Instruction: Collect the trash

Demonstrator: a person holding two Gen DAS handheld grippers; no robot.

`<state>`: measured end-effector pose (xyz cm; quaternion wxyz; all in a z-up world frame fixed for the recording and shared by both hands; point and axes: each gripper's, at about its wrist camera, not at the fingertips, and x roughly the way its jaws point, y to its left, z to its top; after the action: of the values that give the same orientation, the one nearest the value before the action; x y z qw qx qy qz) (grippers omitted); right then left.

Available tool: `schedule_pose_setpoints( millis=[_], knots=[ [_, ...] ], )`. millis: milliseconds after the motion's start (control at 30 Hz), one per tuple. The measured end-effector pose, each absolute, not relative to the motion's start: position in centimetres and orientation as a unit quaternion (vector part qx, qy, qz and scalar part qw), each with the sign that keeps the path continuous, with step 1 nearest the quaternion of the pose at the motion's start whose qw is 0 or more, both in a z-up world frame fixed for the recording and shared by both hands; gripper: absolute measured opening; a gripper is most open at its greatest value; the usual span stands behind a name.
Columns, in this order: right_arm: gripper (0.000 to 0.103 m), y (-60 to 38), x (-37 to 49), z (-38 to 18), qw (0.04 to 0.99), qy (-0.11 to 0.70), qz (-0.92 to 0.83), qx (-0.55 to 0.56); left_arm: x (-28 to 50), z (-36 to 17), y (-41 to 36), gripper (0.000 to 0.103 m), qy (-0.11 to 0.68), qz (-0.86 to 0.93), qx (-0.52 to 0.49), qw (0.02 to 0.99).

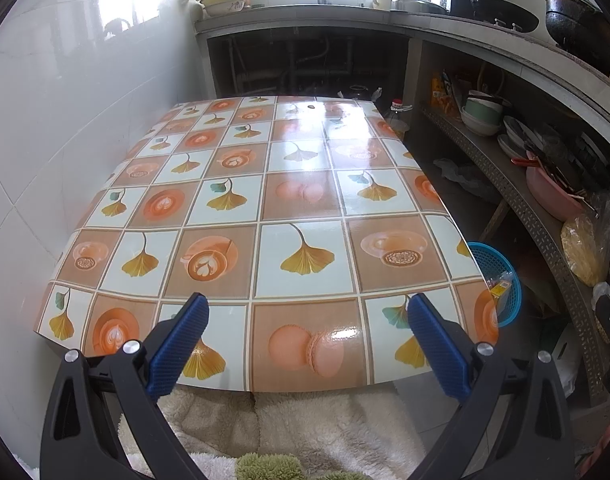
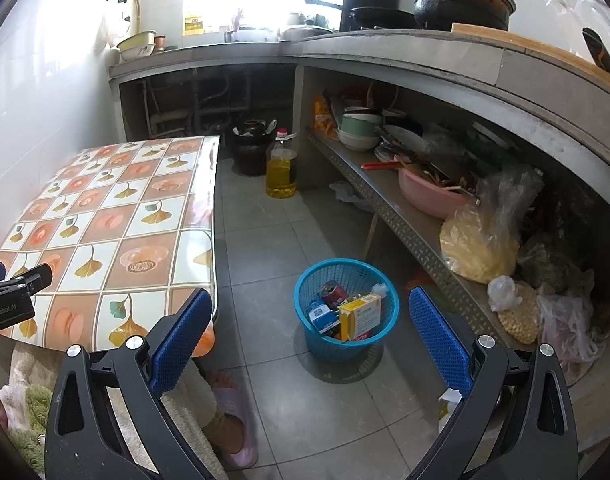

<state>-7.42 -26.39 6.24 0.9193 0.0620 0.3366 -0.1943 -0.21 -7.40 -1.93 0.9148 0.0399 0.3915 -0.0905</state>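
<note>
A blue mesh trash basket (image 2: 379,280) stands on the grey tiled floor right of the table. Inside it lie a yellow carton (image 2: 360,315), a red can (image 2: 334,294) and a blue-and-white packet (image 2: 320,316). My right gripper (image 2: 311,322) hangs open above and in front of the basket, nothing between its blue pads. My left gripper (image 1: 307,326) is open over the near edge of the patterned table (image 1: 265,200), holding nothing. The basket (image 1: 501,280) shows past the table's right edge in the left wrist view. The left gripper (image 2: 9,292) also appears at the left edge of the right wrist view.
A bottle of yellow oil (image 2: 281,168) and a dark pot (image 2: 251,148) stand on the floor beyond the table. A low shelf (image 2: 405,224) on the right carries bowls, a pink basin (image 2: 429,194) and plastic bags. A person's slippered foot (image 2: 235,420) rests on the floor.
</note>
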Motion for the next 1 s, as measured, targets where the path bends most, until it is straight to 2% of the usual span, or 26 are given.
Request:
schedule_pose_setpoints(
  millis=[1000],
  knots=[
    [0.095,-26.34,-7.35,6.23,0.919,0.337,-0.193,0.062,-0.45,-2.6,-7.39,0.097,0.396,-0.09,0.042,0.913]
  ],
)
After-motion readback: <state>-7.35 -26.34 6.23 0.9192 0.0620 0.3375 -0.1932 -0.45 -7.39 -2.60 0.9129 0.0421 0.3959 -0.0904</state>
